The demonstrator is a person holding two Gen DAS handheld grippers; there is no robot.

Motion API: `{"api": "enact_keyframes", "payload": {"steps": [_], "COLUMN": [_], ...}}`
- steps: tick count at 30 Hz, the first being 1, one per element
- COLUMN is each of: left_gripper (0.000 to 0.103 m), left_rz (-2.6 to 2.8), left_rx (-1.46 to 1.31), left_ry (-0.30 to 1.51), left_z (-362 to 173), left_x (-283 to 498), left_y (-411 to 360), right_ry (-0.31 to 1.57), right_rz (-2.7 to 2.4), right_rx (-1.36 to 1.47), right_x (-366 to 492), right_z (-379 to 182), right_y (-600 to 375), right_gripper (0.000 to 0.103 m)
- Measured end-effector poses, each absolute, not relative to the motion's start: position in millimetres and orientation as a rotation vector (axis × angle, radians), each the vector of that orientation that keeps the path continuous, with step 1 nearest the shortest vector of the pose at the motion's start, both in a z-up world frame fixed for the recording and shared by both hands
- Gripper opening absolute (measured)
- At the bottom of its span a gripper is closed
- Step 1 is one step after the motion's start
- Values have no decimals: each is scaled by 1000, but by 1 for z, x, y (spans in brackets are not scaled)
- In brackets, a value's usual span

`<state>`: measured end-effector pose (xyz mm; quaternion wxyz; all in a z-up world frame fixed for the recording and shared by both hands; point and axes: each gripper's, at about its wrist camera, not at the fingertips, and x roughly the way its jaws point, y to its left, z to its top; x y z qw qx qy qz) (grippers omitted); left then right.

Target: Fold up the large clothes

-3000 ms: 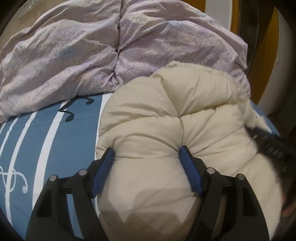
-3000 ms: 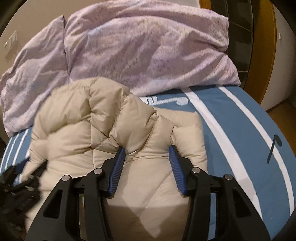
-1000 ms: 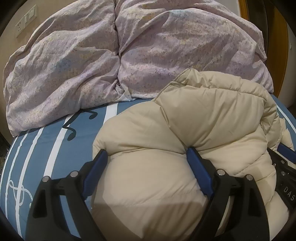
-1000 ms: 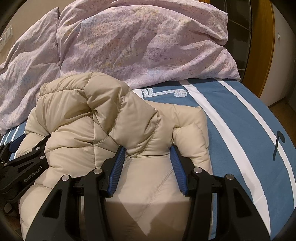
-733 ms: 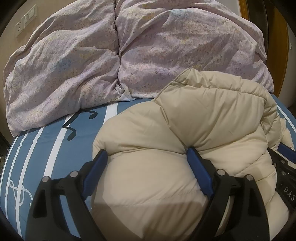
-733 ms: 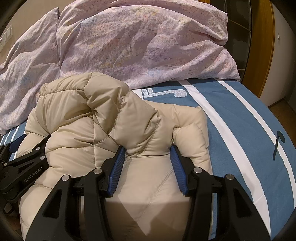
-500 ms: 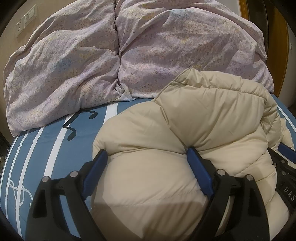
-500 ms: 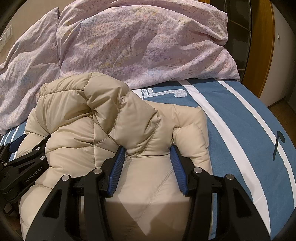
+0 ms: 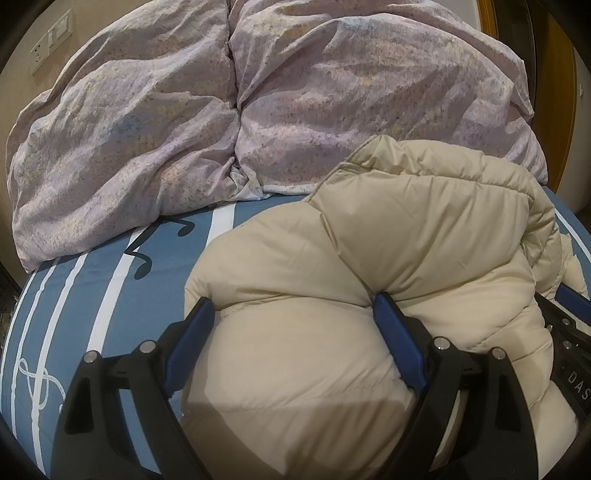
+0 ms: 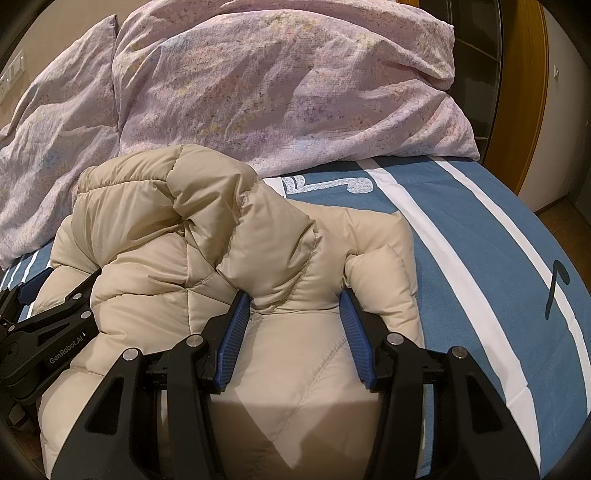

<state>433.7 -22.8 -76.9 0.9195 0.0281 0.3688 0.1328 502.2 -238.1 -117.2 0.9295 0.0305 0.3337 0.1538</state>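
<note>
beige wall (image 9: 22, 33) (switch plate (image 9: 51, 40)), wooden door frame (image 10: 524, 92).

Dim, warm indoor light, sharp focus (dark fisheye corners, bowed edges).

I carried the cream puffer jacket (image 9: 332, 295) farther up the bed toward the pink duvet (image 9: 184, 129), then stopped.

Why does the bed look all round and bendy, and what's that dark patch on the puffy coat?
Left wrist view: the fisheye lens bends the striped bedsheet and darkens the corners. Both views: a shadow crosses the near coat. Everything looks sharp, without glare.
</note>
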Motion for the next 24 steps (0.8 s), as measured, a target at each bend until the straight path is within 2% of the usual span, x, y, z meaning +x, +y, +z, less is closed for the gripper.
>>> {"api": "enact_keyframes", "payload": {"steps": [24], "left_gripper": [89], "left_rz": [260], "left_rx": [49], "left_ry": [794], "left_z": [-81], "left_x": [440], "left_y": [-21], "right_ry": [710], "right_rz": [316], "right_rx": [51], "right_x": [508], "right_z": [-119], "right_y": [-235], "right_gripper": [54]}}
